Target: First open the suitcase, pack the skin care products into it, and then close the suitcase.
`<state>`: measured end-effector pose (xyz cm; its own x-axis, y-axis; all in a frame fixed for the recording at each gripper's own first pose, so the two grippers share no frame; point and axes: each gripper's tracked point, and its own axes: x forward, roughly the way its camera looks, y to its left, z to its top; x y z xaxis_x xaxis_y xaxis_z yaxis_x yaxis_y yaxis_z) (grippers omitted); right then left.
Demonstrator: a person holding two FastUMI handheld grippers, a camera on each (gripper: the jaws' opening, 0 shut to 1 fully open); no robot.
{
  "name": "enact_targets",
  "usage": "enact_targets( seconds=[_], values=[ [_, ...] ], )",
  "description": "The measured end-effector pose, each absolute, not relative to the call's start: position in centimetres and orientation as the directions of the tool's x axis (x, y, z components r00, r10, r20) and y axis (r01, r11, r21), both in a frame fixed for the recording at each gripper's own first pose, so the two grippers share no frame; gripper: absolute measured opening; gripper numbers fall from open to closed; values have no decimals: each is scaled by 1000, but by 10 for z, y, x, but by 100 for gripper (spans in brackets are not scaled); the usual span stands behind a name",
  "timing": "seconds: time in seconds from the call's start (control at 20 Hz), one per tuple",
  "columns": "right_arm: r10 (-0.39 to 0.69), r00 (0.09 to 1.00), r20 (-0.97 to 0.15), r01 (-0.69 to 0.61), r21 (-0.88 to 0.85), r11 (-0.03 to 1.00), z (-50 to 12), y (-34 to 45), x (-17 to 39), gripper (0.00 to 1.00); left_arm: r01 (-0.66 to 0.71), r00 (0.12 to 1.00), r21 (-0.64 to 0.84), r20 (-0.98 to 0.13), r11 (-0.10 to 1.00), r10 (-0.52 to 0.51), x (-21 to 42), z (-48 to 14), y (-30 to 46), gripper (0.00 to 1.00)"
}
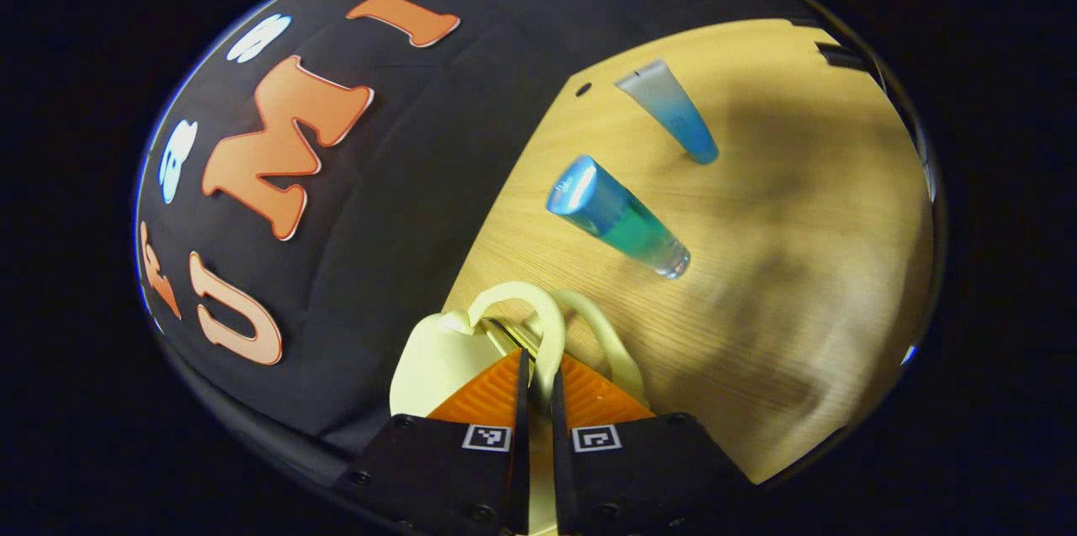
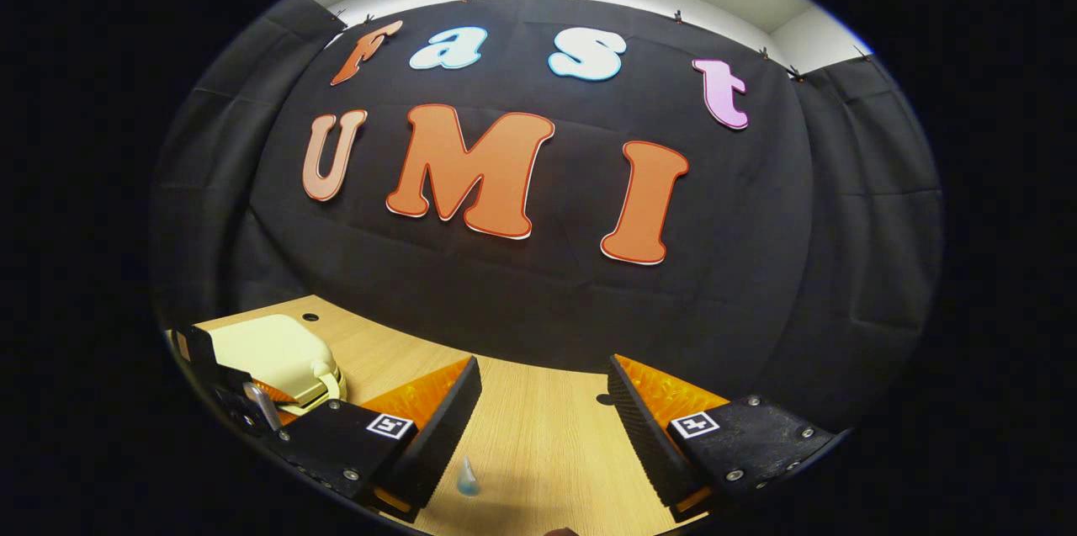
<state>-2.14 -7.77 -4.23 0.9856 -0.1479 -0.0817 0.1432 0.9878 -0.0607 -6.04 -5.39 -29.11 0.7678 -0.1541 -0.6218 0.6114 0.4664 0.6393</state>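
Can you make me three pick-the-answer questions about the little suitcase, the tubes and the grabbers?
1. What does the left gripper pinch?
A) a tube B) the suitcase handle C) nothing

2. How many tubes lie on the table in the left gripper view?
A) two B) three C) five

3. How is the right gripper?
A) shut B) open C) holding a tube

Answers:
1 B: its fingers close on a handle of the suitcase.
2 A: the blue tube and the grey-blue tube.
3 B: a wide gap shows bare table between its fingers.
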Motion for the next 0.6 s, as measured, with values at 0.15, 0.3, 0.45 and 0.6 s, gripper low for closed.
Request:
enact_targets(
  seconds=[0.15,0.3,0.45,0.6],
  values=[
    [-140,987,-83,135,-63,989,-41,-72,-19,95,567,790,603,-592,562,-163,-52,-267,-43,12],
    [-126,989,-80,120,-67,990,-39,-64,-15,95,500,819,552,-551,667,-157,-40,-236,-30,11],
    [-107,991,-80,102,-68,992,-37,-53,-9,95,406,843,451,-520,795,-136,-31,-200,-2,11],
    [-88,993,-80,83,-70,994,-37,-42,-5,95,297,868,344,-486,891,-102,-16,-169,32,12]
  ],
)
